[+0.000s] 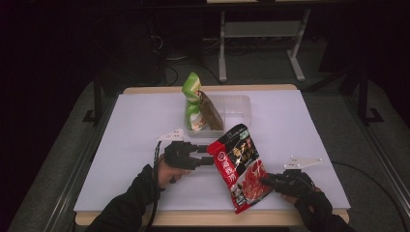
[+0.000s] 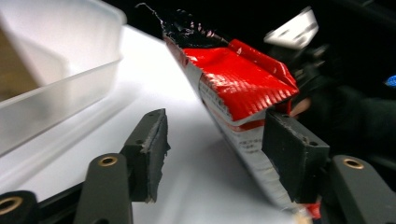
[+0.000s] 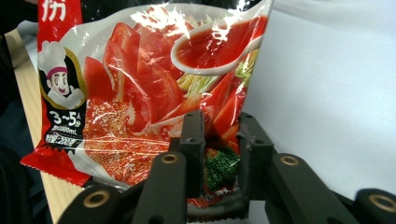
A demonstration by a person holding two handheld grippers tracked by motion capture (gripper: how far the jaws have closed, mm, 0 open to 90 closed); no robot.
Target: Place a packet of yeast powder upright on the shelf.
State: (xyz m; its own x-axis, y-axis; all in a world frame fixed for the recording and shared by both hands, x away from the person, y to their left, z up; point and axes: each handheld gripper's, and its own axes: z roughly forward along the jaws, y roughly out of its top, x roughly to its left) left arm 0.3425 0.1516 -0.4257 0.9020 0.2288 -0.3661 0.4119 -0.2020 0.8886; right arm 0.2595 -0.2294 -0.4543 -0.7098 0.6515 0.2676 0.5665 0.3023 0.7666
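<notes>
The white table (image 1: 121, 145) carries a clear plastic tub (image 1: 237, 108) at its far middle, with a green packet (image 1: 193, 99) and a brown packet (image 1: 211, 112) stood on end inside, probably to leave room; the red soup-base pouch (image 1: 239, 166) is held tilted above the near edge, apparently headed for that tub; the right gripper (image 3: 220, 140) pinches its lower edge to carry it, while the left gripper (image 2: 212, 140) has its jaws spread, one pad beside the pouch's edge, seemingly letting go.
</notes>
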